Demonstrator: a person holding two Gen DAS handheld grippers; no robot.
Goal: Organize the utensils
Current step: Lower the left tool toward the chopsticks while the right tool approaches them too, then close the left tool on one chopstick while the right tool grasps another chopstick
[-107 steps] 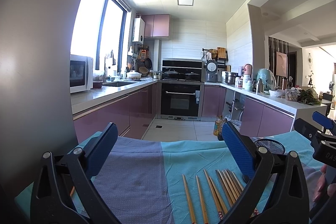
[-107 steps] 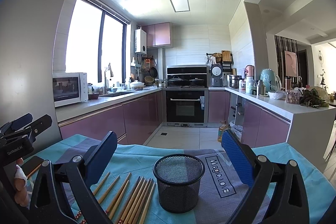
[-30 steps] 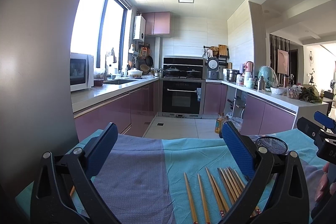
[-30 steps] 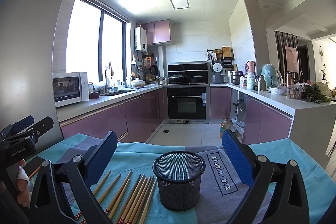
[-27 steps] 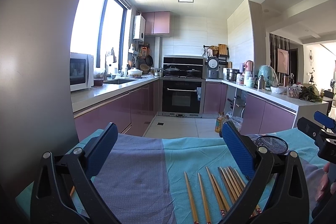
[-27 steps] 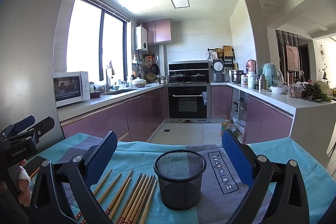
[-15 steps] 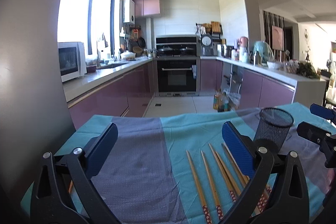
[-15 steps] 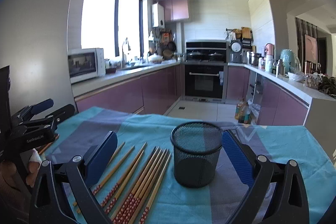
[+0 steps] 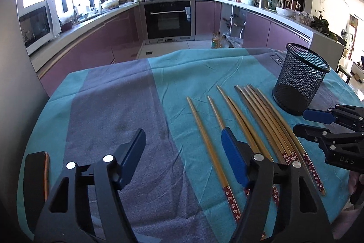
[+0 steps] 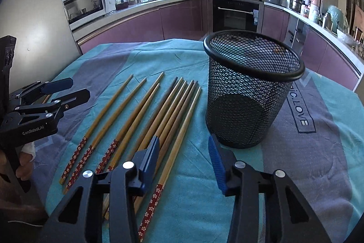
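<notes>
Chopsticks (image 10: 145, 120) lay loose on counter cloth (image 9: 109, 111) beside empty mesh cup (image 10: 250, 95); left hand-held gripper (image 9: 182, 149) and right hand-held gripper (image 10: 184, 152), newly lowered, were closing, nothing gripped, first pickup pending.

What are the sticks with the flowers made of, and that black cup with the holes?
The chopsticks look like bamboo or wood: tan, matte, faint grain, with red flower-patterned ends that seem painted or wrapped. The mesh cup looks like black-coated metal wire: you can see through its woven wall, and the rim is smooth.
</notes>
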